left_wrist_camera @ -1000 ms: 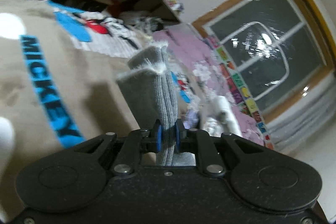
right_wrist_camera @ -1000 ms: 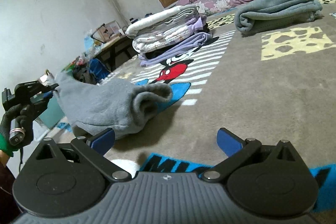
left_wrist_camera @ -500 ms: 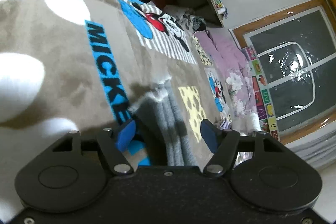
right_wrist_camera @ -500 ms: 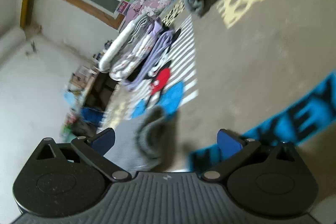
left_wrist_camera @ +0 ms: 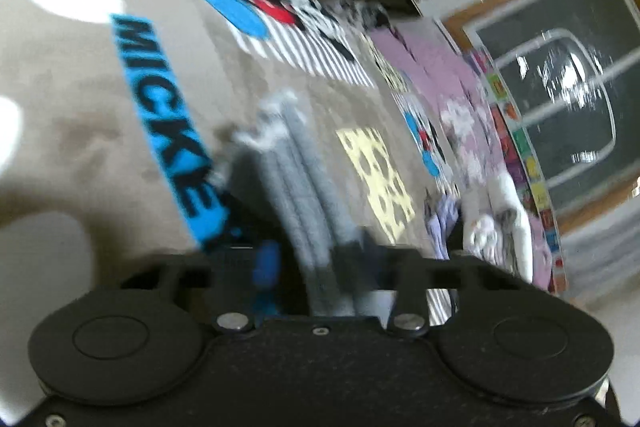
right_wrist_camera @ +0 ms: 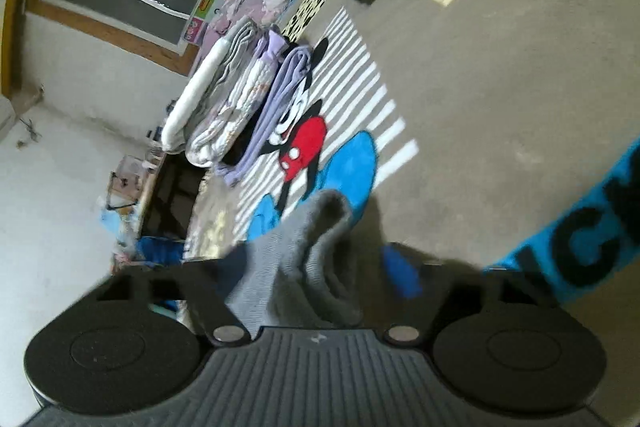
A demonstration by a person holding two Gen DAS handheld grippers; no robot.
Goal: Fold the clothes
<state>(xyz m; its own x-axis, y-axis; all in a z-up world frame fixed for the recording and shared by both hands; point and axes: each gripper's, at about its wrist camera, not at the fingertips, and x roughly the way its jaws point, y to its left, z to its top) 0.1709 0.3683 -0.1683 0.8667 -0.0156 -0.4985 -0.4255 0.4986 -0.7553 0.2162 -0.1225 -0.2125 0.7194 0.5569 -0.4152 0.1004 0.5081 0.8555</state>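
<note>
My left gripper: jaws apart, blurred, straddling grey ribbed knit garment, not clamped. Garment lies on tan Mickey-print blanket, just right of blue MICKEY lettering, long axis running straight ahead from my fingers. My right gripper: jaws apart around same garment's rolled end. Both equally near.

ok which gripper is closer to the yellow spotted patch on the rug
Left, most likely. The left gripper has the yellow patch just ahead, slightly to the right. From the right gripper it lies far off across the rug.
</note>
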